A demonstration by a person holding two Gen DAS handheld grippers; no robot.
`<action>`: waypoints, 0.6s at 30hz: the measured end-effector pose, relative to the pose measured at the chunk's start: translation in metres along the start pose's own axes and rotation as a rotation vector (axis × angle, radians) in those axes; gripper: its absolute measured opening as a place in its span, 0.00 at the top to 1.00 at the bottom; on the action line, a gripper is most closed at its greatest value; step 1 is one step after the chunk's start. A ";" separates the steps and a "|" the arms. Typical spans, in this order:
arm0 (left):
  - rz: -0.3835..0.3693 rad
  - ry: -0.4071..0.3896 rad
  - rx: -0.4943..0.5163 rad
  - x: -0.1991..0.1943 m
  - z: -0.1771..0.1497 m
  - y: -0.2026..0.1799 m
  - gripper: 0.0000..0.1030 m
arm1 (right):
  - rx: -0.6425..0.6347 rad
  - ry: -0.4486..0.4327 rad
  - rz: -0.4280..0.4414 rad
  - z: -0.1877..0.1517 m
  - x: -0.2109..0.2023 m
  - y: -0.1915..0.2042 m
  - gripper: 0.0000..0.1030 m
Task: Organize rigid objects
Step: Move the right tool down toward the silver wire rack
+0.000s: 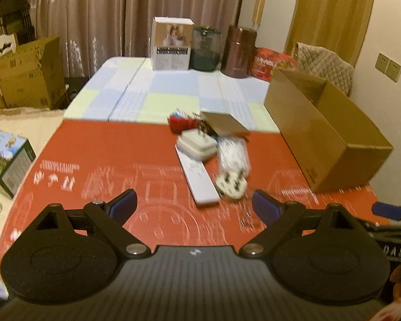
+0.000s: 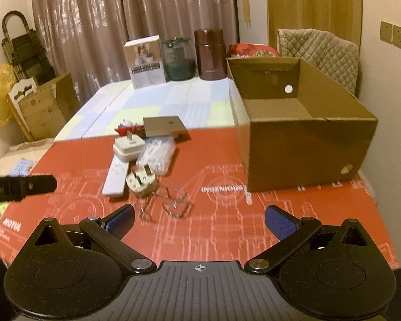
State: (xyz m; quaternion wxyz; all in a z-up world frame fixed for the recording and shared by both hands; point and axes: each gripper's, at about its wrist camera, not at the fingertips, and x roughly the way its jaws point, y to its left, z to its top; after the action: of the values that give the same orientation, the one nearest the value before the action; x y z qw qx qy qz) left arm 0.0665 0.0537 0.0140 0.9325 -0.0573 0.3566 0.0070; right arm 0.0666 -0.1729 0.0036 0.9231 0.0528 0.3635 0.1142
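A pile of small items lies mid-table on the red mat [image 2: 222, 230]: a white remote [image 2: 116, 178], a white charger [image 2: 128, 147], a white three-pin plug [image 2: 141, 183], a clear plastic case [image 2: 156, 155], a flat brown box [image 2: 164, 125], a red toy [image 2: 128, 128] and a clear frame-like piece [image 2: 171, 200]. An open, empty cardboard box [image 2: 302, 139] stands to their right. My left gripper [image 1: 193, 207] is open just short of the remote [image 1: 199, 179] and plug [image 1: 231, 183], holding nothing. My right gripper [image 2: 199, 222] is open and holds nothing; the clear piece lies just ahead of its left finger.
At the table's far end stand a white carton [image 2: 145, 61], a green glass jar [image 2: 179, 60], a brown flask [image 2: 209, 54] and a red tin [image 2: 251, 49]. A quilted chair back [image 2: 320, 50] is behind the box. Cardboard boxes [image 1: 26, 75] sit on the floor at left.
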 end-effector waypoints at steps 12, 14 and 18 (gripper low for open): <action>0.020 0.022 0.040 0.083 0.011 0.030 0.12 | -0.001 0.033 0.033 -0.008 0.079 0.026 0.02; 0.000 0.031 0.021 0.094 0.007 0.035 0.12 | 0.000 0.047 0.034 -0.011 0.092 0.028 0.02; -0.010 0.067 -0.009 0.112 0.002 0.043 0.12 | 0.007 0.063 0.029 -0.012 0.113 0.032 0.03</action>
State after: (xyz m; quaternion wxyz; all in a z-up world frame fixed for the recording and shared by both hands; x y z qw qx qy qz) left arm 0.1486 0.0932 -0.0635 0.9197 -0.0635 0.3874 0.0021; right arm 0.1330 -0.1137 -0.0742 0.9092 0.0575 0.3920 0.1279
